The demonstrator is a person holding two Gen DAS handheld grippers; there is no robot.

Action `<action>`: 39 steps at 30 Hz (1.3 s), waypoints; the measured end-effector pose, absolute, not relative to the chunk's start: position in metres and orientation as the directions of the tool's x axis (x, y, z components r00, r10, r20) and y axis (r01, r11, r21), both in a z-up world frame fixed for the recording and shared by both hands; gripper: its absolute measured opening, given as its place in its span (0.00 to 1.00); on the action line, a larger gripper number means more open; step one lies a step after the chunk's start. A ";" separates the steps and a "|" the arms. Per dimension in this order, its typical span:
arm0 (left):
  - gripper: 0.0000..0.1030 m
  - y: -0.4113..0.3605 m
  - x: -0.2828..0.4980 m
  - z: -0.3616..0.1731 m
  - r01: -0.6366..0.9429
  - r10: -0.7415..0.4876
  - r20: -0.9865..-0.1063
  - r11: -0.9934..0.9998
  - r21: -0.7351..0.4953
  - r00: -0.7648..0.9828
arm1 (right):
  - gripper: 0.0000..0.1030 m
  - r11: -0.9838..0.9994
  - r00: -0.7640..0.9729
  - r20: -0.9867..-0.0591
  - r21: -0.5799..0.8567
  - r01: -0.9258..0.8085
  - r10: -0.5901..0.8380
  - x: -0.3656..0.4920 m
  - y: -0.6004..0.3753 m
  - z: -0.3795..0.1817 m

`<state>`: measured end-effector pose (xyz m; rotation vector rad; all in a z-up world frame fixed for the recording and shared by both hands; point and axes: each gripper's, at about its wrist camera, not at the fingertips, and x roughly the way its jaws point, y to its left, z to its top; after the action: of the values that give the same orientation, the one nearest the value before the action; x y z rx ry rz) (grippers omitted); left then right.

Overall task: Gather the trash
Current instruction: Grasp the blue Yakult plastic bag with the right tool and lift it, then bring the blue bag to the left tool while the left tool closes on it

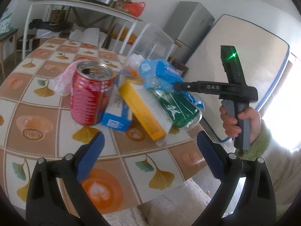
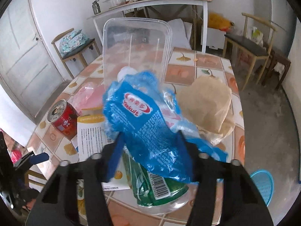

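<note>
From the left wrist, the left gripper point(image 1: 150, 154) is hovering low over the tiled table point(image 1: 37, 98), its blue pads spread wide with nothing between them. Ahead, the trash is sitting in a loose heap: a red can point(image 1: 90, 96) standing upright, a yellow box point(image 1: 143, 111) leaning on a blue-and-white carton point(image 1: 116, 120), and a green can point(image 1: 176, 111) lying on its side under a blue plastic wrapper point(image 1: 161, 75). A hand point(image 1: 242, 122) is holding the right gripper point(image 1: 178, 86) with its tip at that wrapper.

From the right wrist, the right gripper's fingers are sitting partly closed on either side of the wrapper's crumpled lower end; whether the pads are actually pinching it cannot be told. A clear plastic tub point(image 2: 135, 47) is standing behind, a tan paper bag point(image 2: 208, 103) to the right.

The film looks thin and slippery, so a shallow pinch could be letting it slide free on the lift. Dragging it could also be rolling the green can off the table's near edge, or tipping the tub.
</note>
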<state>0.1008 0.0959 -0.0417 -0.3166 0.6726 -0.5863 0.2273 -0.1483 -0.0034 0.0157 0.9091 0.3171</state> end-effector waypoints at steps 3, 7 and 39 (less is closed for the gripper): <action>0.92 0.092 0.097 -0.040 0.420 -0.609 -0.483 0.789 -0.449 0.629 | 0.27 0.954 0.590 -0.759 0.141 -0.263 0.275 0.225 -0.148 0.002; 0.92 0.090 0.092 -0.038 0.434 -0.619 -0.473 0.782 -0.447 0.627 | 0.08 0.960 0.631 -0.732 0.116 -0.256 0.257 0.216 -0.154 0.013; 0.92 0.094 0.025 -0.053 0.434 -0.500 -0.602 0.861 -0.265 0.623 | 0.05 0.559 0.316 -0.462 0.706 -0.435 0.829 0.153 -0.094 -0.009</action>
<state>0.0248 0.0944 -0.0531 -0.0970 0.7209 -0.5372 0.1533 -0.0939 -0.0088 0.5075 0.9088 0.8800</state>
